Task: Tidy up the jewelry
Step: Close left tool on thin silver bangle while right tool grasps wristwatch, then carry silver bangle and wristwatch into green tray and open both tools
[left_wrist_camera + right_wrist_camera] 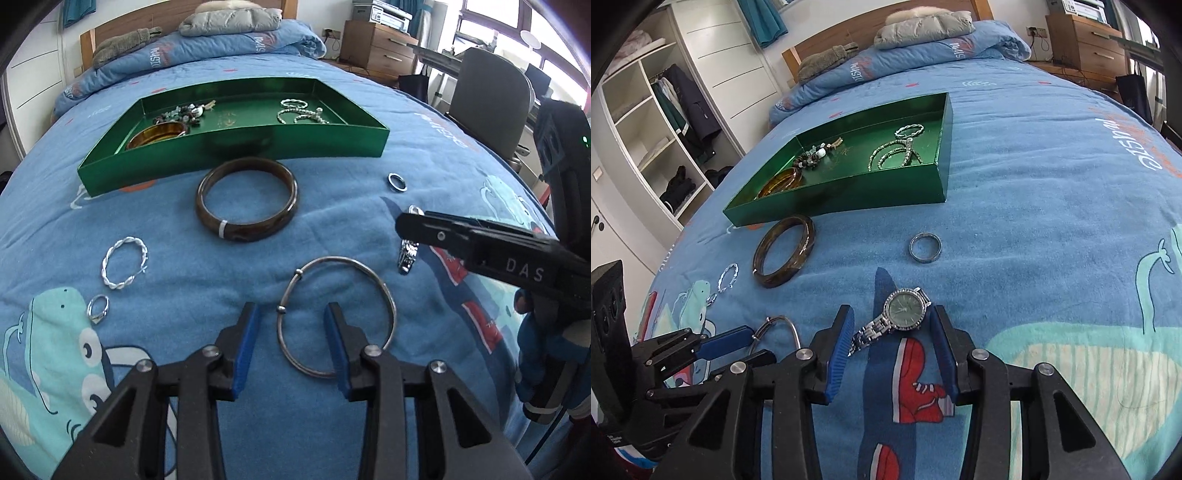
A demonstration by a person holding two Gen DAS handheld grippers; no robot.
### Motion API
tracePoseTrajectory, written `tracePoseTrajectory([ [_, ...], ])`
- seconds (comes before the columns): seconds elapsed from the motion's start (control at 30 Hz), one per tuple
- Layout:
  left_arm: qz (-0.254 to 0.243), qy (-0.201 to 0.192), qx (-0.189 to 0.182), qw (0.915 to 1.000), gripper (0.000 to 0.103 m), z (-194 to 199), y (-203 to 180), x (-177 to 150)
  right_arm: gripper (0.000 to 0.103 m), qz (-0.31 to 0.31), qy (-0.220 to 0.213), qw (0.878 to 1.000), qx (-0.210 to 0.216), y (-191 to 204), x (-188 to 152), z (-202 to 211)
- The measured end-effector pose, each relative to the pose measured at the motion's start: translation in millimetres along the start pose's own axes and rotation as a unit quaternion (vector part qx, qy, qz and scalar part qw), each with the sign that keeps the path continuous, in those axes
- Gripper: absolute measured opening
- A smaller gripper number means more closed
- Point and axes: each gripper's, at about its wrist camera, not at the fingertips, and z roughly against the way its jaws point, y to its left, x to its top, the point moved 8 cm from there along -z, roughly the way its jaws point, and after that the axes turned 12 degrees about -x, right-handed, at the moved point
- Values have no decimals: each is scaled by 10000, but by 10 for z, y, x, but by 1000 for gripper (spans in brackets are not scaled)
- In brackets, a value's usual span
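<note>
My left gripper (291,308) hangs open over a thin silver bangle (347,259). The bangle's beaded left edge lies between the blue pads (245,343), untouched. My right gripper (892,314) is open around a silver watch (905,309) with a green face, and its pads stand just clear of it. Beyond them lie a brown bangle (245,232), a dark ring (923,259), a twisted silver hoop (110,284) and a small silver ring (89,308). The green tray (236,158) holds an amber bangle (159,134), beads (181,112) and silver chains (299,112).
Everything lies on a bed with a blue cartoon blanket (1034,221). A folded quilt (229,40) and grey pillow sit at the headboard. An open wardrobe (665,122) stands left of the bed; a grey chair (487,96) and wooden drawers (380,48) stand to its right.
</note>
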Motion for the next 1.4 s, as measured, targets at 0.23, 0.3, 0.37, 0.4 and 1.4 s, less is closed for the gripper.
tracePoseTrajectory([
  [0.23,-133,-75,123,9998,6,5,5,7,25,219,-66,9994,-248,-51,12,-62],
  [0.3,-237,-104,264,9993,6,17,-18,3,24,316,-85,9990,-302,-45,-3,-46],
  [0.37,-401,-137,408,9983,5,48,-86,-22,24,330,-91,9989,-315,-45,-24,-15],
  [0.4,-431,-149,436,9980,5,64,-119,-39,24,306,-93,9990,-302,-62,-39,5],
  [1.4,-223,-789,759,9937,5,1028,-232,139,24,171,-724,9972,-102,-161,-106,932],
])
